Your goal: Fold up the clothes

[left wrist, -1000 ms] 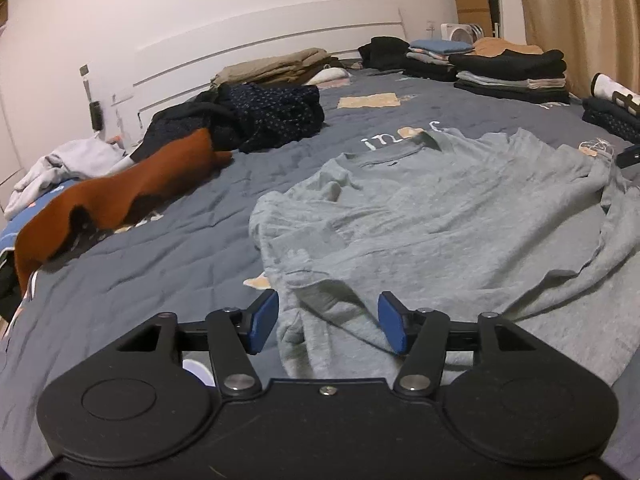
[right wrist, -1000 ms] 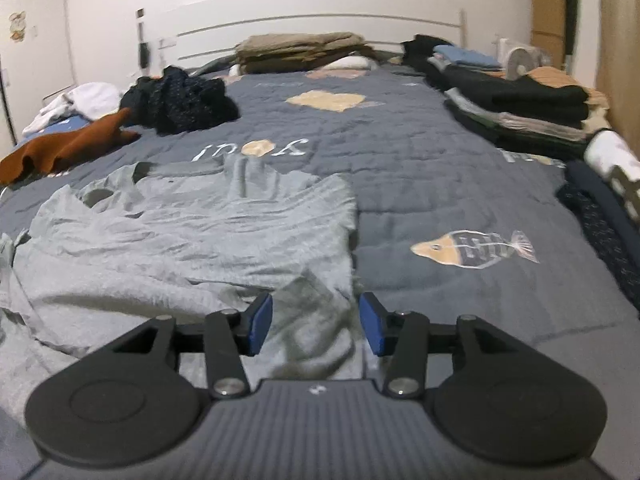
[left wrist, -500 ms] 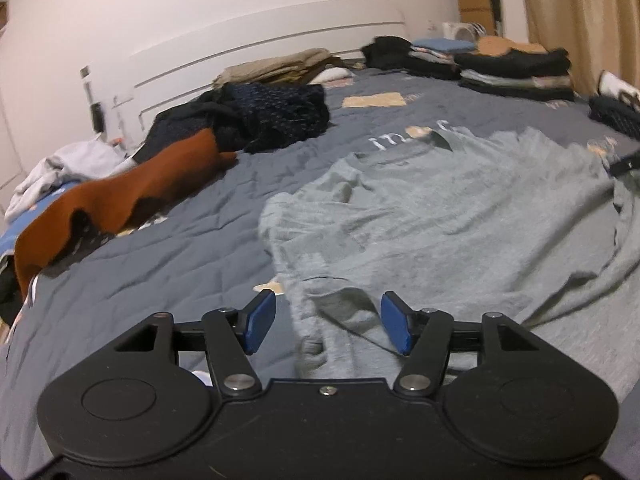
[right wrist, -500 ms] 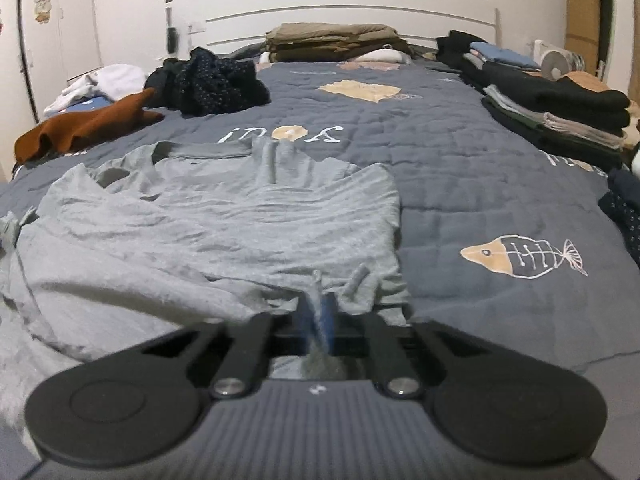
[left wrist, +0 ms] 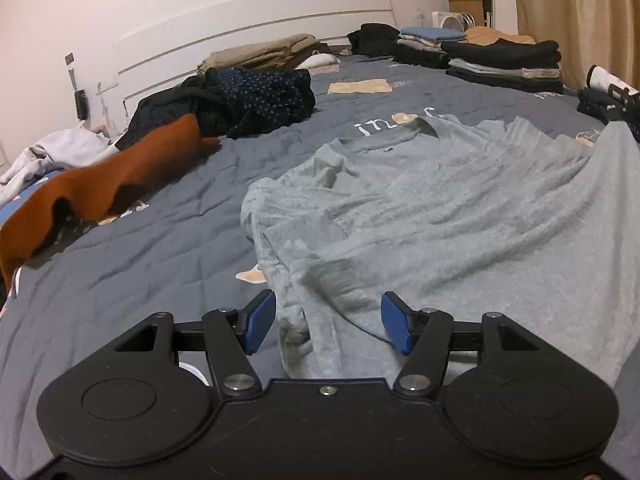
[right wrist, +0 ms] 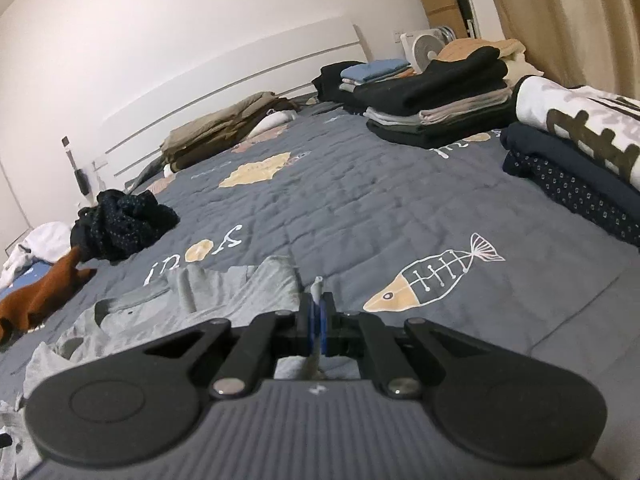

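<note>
A grey long-sleeved shirt [left wrist: 460, 208] lies spread and wrinkled on the dark grey quilted bed cover [left wrist: 152, 256]. My left gripper [left wrist: 327, 322] is open low over the shirt's near left part, with bunched grey cloth between its blue pads. My right gripper [right wrist: 319, 316] is shut on a fold of the grey shirt [right wrist: 224, 296] and holds it lifted; the cloth stretches up to the right in the left wrist view.
A rust-brown garment [left wrist: 104, 188] and a dark dotted heap [left wrist: 248, 100] lie to the left. Folded stacks [right wrist: 436, 96] line the right side, with a white patterned roll on dark clothes [right wrist: 580, 136]. Tan folded clothes [left wrist: 264, 52] lie by the headboard.
My right gripper closed on the shirt's edge and has lifted it, tilting its view. My left gripper stayed open and edged forward over the cloth.
</note>
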